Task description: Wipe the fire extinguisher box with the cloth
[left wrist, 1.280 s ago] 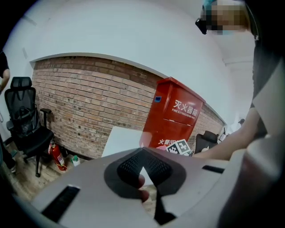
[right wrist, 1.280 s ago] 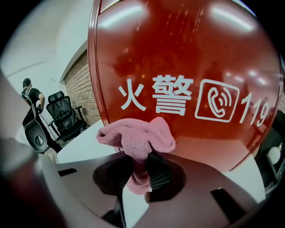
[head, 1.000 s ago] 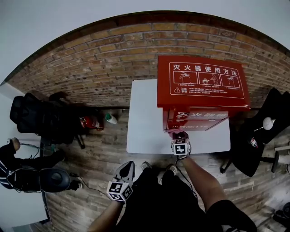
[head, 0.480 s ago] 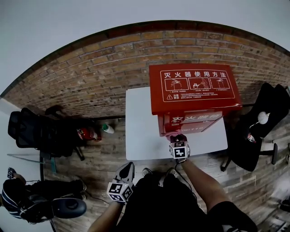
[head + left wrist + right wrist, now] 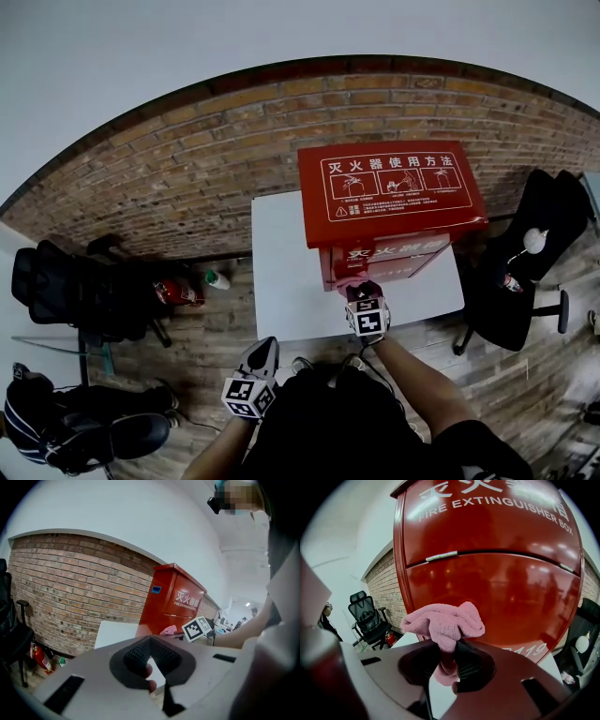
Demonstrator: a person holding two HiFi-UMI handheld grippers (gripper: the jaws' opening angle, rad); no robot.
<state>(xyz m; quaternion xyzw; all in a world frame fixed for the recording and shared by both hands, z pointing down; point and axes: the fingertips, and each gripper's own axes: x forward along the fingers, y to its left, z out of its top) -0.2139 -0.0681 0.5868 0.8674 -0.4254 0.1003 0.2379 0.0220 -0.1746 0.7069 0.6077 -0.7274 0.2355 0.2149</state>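
A red fire extinguisher box (image 5: 392,192) stands on a white table (image 5: 291,272) against the brick wall; it also shows as the fire extinguisher box (image 5: 171,603) and fills the right gripper view (image 5: 487,569). My right gripper (image 5: 360,291) is shut on a pink cloth (image 5: 446,623), held against the lower front panel of the box. The cloth (image 5: 349,280) peeks out at the box's bottom left corner. My left gripper (image 5: 262,357) hangs low near my body, away from the table, jaws closed with nothing between them.
A black office chair (image 5: 70,291) stands at the left, with a small red extinguisher (image 5: 178,292) and a bottle (image 5: 217,279) on the floor beside it. Another black chair (image 5: 525,262) sits right of the table. The floor is brick-patterned.
The head view has shifted, so the box and table sit lower and further left in frame. My right gripper stays at the box's lower front with the cloth. The left gripper has barely moved.
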